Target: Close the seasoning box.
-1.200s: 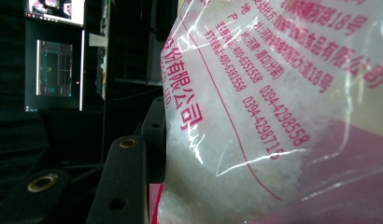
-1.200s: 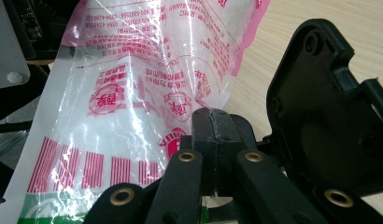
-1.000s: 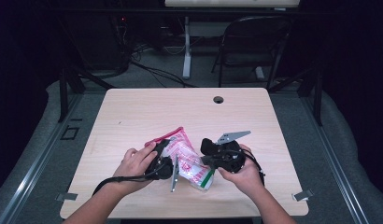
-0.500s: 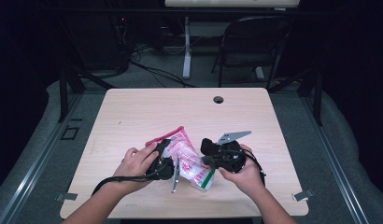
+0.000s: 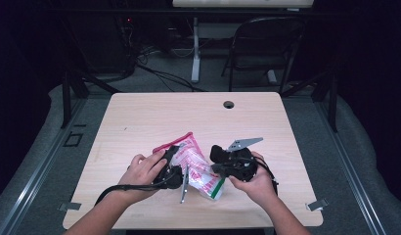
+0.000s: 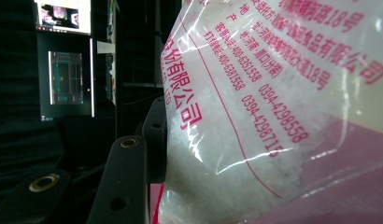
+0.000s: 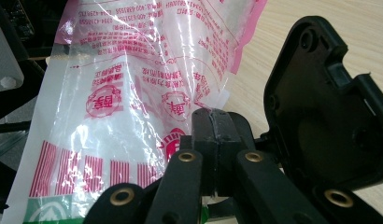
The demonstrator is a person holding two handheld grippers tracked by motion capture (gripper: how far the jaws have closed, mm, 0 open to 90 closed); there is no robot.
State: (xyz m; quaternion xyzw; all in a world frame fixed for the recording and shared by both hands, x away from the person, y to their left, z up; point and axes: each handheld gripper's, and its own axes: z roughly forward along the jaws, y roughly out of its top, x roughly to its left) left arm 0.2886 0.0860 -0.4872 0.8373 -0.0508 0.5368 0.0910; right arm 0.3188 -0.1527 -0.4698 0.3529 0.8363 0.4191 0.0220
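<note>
Bag (image 5: 198, 169) clamped by both grippers, left (image 5: 173, 164) & right (image 5: 219, 169); contents unclear.

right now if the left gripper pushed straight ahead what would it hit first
The plastic bag of white grains: it already lies against the left gripper between its jaws, so there looks to be no free way ahead.

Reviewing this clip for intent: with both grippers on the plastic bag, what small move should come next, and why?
Probably a slight lift of both hands together. The left gripper has its jaws around the full body of the plastic bag. The right gripper is pinched shut at the bag's thin green-striped end. The bag lies low over the table. Both holds look set, so raising should take it clear.
</note>
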